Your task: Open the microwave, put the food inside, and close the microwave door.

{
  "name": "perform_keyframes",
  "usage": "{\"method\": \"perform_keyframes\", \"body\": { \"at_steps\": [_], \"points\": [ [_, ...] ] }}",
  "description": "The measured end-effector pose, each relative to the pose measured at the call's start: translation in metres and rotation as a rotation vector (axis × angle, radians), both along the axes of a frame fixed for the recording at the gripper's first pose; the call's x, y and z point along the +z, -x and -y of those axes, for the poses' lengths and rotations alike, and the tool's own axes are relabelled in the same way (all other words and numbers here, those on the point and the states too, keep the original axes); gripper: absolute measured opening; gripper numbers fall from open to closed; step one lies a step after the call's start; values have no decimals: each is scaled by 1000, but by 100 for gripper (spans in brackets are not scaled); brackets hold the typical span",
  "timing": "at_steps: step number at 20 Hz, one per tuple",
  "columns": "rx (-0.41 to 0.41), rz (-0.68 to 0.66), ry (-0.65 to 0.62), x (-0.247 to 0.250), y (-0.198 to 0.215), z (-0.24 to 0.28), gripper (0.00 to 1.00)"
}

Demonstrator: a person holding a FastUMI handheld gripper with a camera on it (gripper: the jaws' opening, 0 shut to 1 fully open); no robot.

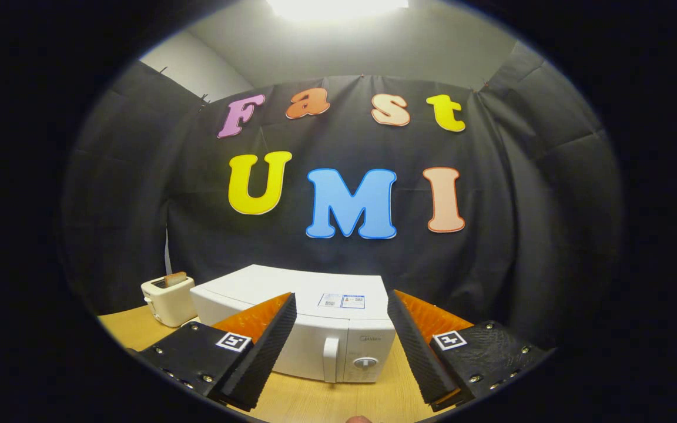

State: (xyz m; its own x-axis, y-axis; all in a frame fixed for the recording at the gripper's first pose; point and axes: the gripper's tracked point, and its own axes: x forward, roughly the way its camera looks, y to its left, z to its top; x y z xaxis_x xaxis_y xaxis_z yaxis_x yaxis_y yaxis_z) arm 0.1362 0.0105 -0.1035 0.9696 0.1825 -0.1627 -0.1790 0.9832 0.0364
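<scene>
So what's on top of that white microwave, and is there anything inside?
On top of the microwave lie two small stickers, nothing else. Its door is closed, so the inside is hidden. The gripper hovers open in front, fingers apart.

gripper (341, 335) | ribbed fingers (268, 346) | square marker tags on screwed mounts (one each)

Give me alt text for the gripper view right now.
The open tool faces a closed white microwave on a wooden table, its handle and dial between the spread fingers. A white toaster holding bread stands beside the microwave, against the booth's black cloth wall.
</scene>
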Motion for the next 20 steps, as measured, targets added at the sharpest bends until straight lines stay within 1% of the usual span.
{"method": "perform_keyframes", "body": {
  "at_steps": [7,11,15,20],
  "points": [
    [22,-61,9,-43,-25,-10,97],
    [16,-115,-5,-72,-36,-17,97],
    [9,-170,8,-102,-45,-20,97],
    [-6,-232,25,-136,-47,-22,97]
  ]
}}
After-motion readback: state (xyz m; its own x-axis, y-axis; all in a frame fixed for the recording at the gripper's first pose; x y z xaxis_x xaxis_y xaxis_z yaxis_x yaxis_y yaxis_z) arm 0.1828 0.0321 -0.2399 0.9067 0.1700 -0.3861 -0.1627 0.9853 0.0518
